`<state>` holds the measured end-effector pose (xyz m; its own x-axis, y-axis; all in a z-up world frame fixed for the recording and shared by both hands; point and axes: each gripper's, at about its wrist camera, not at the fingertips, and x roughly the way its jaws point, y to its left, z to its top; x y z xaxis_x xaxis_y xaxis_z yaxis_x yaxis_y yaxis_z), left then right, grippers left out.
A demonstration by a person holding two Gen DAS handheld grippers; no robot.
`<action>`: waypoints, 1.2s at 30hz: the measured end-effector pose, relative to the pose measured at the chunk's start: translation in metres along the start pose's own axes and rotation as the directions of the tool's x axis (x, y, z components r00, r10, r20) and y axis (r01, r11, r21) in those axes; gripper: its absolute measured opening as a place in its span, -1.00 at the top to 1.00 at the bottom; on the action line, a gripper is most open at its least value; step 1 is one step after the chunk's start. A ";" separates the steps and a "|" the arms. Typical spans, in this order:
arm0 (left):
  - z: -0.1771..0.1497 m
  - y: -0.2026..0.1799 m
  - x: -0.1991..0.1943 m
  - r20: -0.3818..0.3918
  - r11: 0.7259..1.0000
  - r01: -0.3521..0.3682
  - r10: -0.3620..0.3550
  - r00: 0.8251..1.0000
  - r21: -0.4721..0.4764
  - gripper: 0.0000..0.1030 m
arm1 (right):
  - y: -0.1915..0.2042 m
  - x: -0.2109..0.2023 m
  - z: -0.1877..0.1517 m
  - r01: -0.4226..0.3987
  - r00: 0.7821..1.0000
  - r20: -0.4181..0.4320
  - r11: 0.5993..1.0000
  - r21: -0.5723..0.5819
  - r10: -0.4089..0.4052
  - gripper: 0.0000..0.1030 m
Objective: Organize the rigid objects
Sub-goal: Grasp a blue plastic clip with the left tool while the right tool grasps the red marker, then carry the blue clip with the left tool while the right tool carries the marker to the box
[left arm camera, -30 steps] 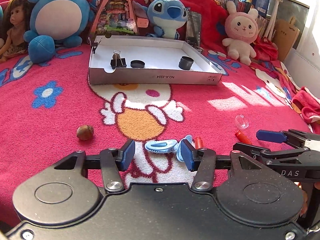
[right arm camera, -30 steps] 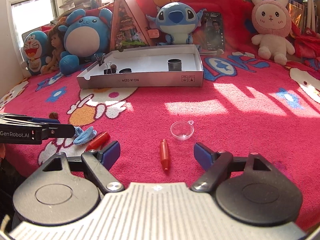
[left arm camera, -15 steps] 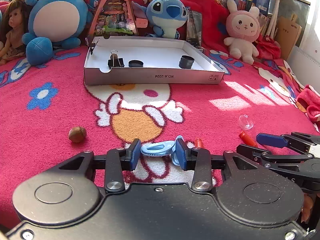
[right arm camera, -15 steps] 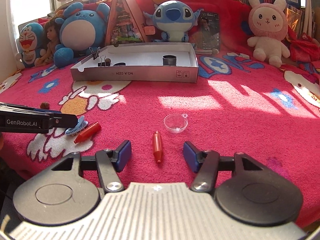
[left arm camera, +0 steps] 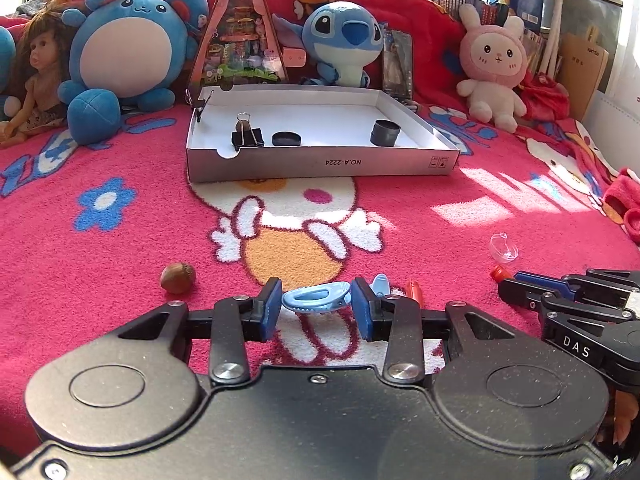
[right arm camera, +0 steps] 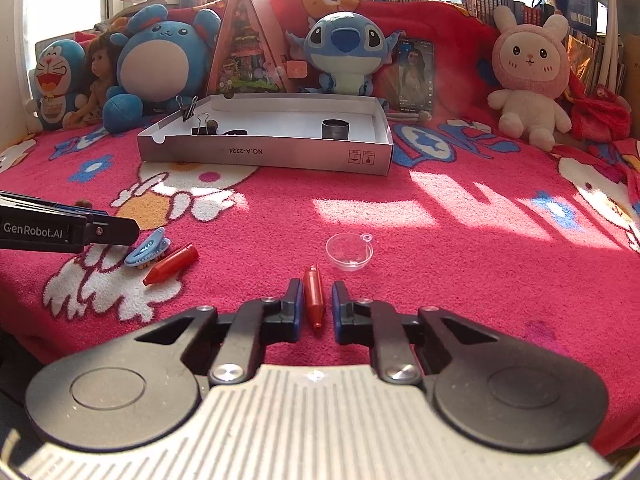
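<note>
The left tongs (left arm camera: 316, 307) are seen narrowed around a light blue clip (left arm camera: 316, 298), which lies crosswise between the two blue pads; the pads seem to touch both of its ends, so the clip is taken as clamped. The right tongs (right arm camera: 313, 307) have just been closing and are now drawn nearly together on a red crayon (right arm camera: 313, 294), which points toward the camera between the pads.

The white cardboard box (left arm camera: 320, 162) is used as landmark. It stands on the pink blanket (left arm camera: 120, 248), far in front of both tongs. Inside it a black binder clip (left arm camera: 247, 134), a flat black cap (left arm camera: 286, 139) and a dark cylinder (left arm camera: 385, 132) are found. Another binder clip (right arm camera: 186, 107) is fixed on its back left corner.

On the near side of the box, a brown nut (left arm camera: 177, 277) lies left of the blue clip, a second red crayon (right arm camera: 172, 264) lies just beside that clip, and a clear plastic half-shell (right arm camera: 349, 252) rests near the held crayon. Behind the box a row of plush toys (left arm camera: 344, 44) is placed.

In the left wrist view the second crayon is mostly hidden behind the pad. What lies under the camera bodies cannot be told.
</note>
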<state>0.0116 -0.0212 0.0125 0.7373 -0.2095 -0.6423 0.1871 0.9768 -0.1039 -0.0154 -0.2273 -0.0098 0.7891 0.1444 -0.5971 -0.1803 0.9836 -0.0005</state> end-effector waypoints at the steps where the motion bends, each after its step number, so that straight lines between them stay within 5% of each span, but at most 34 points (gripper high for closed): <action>1: 0.000 0.000 0.000 0.001 1.000 -0.001 0.001 1.000 0.000 0.30 | 0.001 0.000 0.000 -0.001 1.000 0.000 1.000 -0.002 0.001 0.69; 20: 0.018 0.008 0.000 0.027 1.000 -0.020 0.021 0.999 -0.017 0.30 | 0.005 -0.001 0.016 -0.043 0.998 0.036 0.999 0.001 0.043 0.74; 36: 0.063 0.018 0.013 0.067 0.999 -0.014 0.017 0.998 -0.036 0.30 | 0.003 0.013 0.058 -0.086 0.990 0.118 0.995 0.045 0.080 0.74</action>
<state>0.0659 -0.0087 0.0501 0.7824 -0.1957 -0.5913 0.1528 0.9807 -0.1223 0.0283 -0.2163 0.0289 0.8356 0.2347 -0.4967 -0.2211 0.9714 0.0870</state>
